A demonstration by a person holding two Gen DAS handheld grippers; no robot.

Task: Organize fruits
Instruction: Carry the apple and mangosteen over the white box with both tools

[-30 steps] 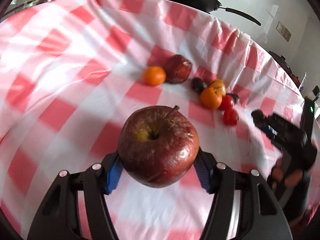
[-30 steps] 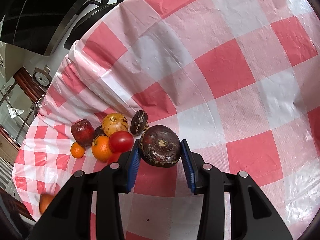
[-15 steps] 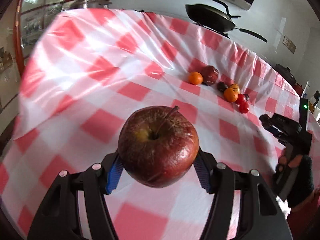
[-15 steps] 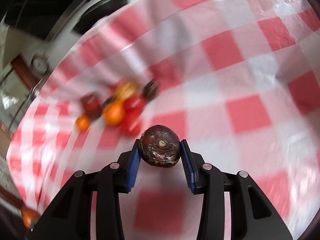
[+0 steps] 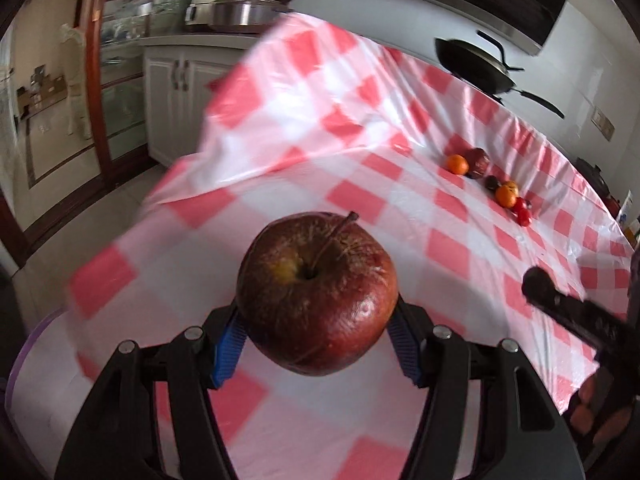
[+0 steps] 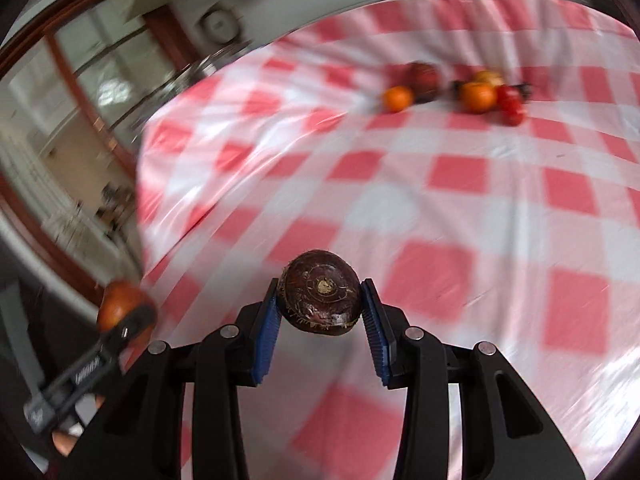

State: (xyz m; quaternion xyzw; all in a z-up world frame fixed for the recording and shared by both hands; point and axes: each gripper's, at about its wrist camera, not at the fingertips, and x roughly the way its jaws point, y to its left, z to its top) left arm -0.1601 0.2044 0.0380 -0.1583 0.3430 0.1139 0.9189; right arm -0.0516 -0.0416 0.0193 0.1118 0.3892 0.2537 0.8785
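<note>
Checked tablecloth [image 5: 400,152] covers the table. Left gripper [image 5: 316,332] is clamped on a red apple [image 5: 316,296], stem toward the far edge. Right gripper [image 6: 320,316] is clamped on a dark round fruit [image 6: 320,292] (round end facing the camera); other fruits [image 6: 472,96] sit near the far edge.
</note>
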